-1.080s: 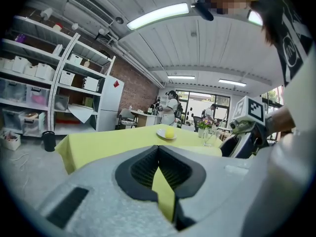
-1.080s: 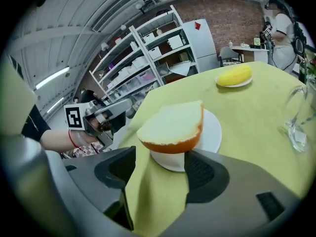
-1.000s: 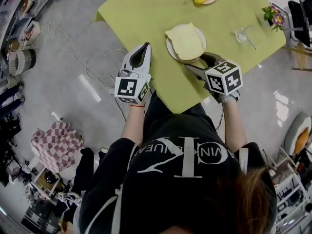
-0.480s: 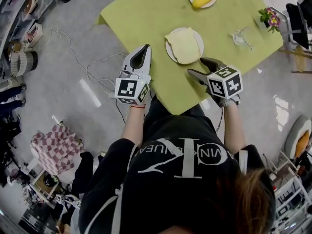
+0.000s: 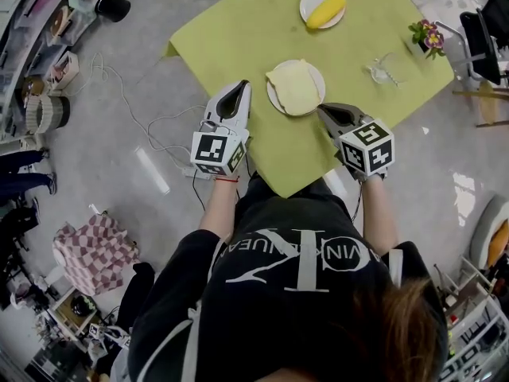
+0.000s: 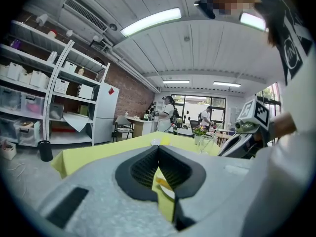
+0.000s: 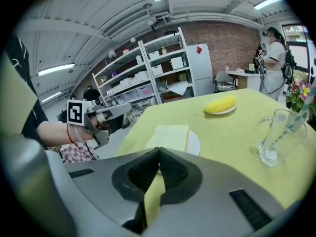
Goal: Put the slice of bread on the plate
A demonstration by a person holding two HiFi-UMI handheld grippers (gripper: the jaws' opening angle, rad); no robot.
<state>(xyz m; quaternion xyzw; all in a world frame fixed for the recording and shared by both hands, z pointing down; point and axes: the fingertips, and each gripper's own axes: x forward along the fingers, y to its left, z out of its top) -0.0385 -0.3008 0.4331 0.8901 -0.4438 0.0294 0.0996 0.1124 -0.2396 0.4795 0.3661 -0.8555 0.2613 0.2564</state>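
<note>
- Bread, a pale square slice (image 5: 295,87), lies flat on the round white plate (image 5: 320,86) and covers most of it
- That plate sits towards the near side of the table under the yellow-green cloth (image 5: 231,30), between your two grippers
- Your left gripper (image 5: 241,85) has its jaws pressed tip to tip with nothing in them; the left gripper view (image 6: 159,147) shows only cloth through the gap behind the tips
- You hold it over the cloth's near-left edge, near the plate but apart from it
- Your right gripper (image 5: 321,107) is also clamped fully together and empty; in the right gripper view (image 7: 159,149) its tips meet, with the bread (image 7: 170,135) and plate (image 7: 193,143) lying just beyond them, untouched
- From your head view its tip sits just beside the plate's near-right rim
- Each gripper carries its marker cube, yours on the left (image 5: 216,151) and on the right (image 5: 367,146), close to your body
- Farther back on the cloth stands a second small white plate (image 5: 310,2) with an oblong yellow food item (image 5: 328,9) on it
- To the right of the bread plate stand a clear glass (image 5: 382,72) and a small pot of flowers (image 5: 427,34), well apart from both grippers
</note>
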